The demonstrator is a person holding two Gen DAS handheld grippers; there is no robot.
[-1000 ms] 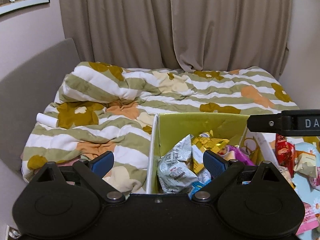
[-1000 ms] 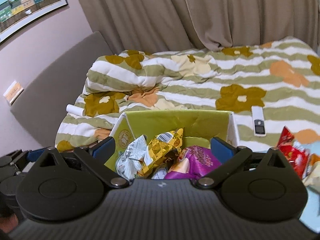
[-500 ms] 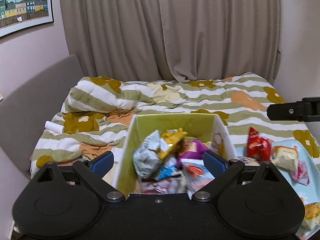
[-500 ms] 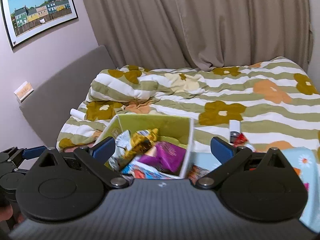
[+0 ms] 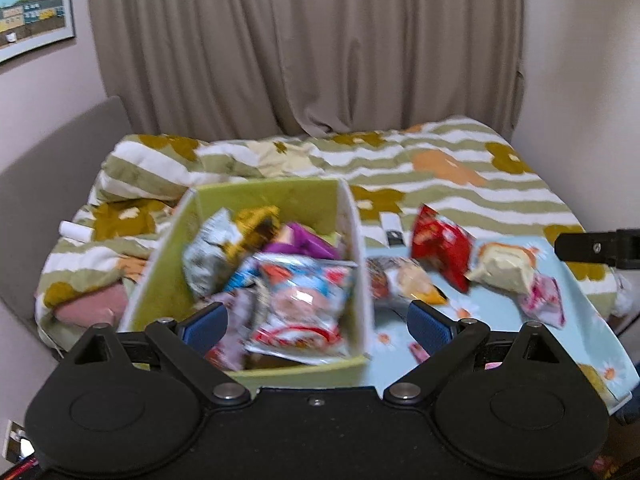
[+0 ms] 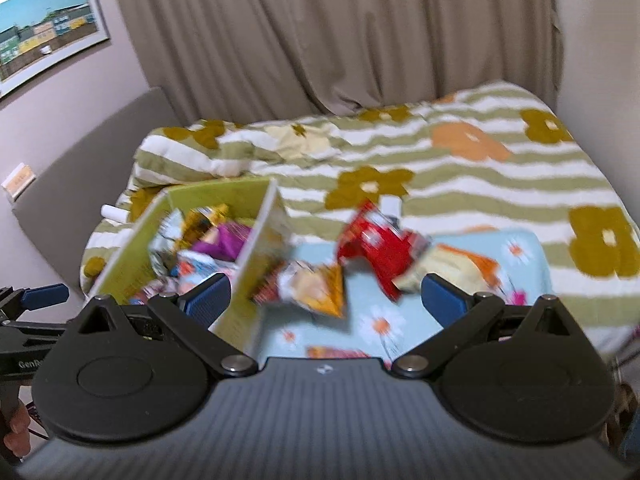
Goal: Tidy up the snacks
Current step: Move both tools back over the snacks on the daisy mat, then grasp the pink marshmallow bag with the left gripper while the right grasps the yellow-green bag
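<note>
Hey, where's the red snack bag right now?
The red snack bag lies outside the green box, to its right in both views, on the light blue floral cloth beside a pale bread packet.

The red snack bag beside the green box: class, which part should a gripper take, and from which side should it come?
Probably the top edge of the red snack bag, approached from above. It stands tilted on the blue flowered cloth, its upper end free, while its lower end crowds against the cream bag. The right gripper, open and empty, faces it.
</note>
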